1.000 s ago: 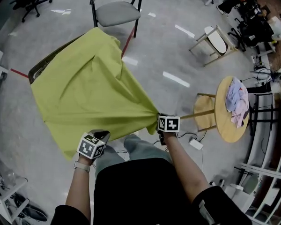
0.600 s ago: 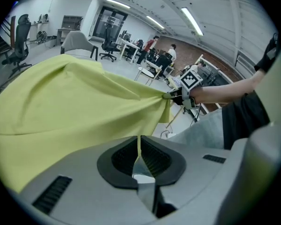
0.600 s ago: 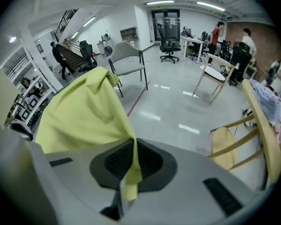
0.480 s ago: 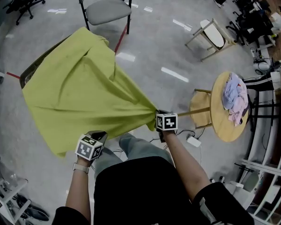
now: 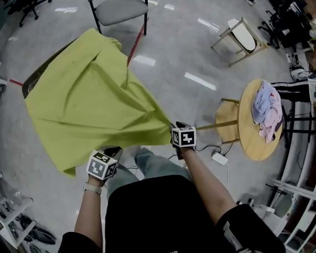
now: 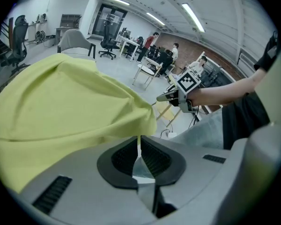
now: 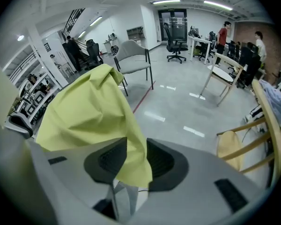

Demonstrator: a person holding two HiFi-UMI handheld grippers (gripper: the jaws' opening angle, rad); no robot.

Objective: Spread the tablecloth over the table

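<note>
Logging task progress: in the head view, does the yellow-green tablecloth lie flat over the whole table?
No, the tablecloth is gathered into folds at its near corner, and a dark table edge shows bare on the left.

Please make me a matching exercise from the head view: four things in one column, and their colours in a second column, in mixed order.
Things:
1. tablecloth
2. chair seat beyond the tablecloth
3. round table
4. floor tape

Colours:
a. grey
b. red
c. yellow-green
d. light wood

Pairs: 1-c, 2-a, 3-d, 4-b.
</note>
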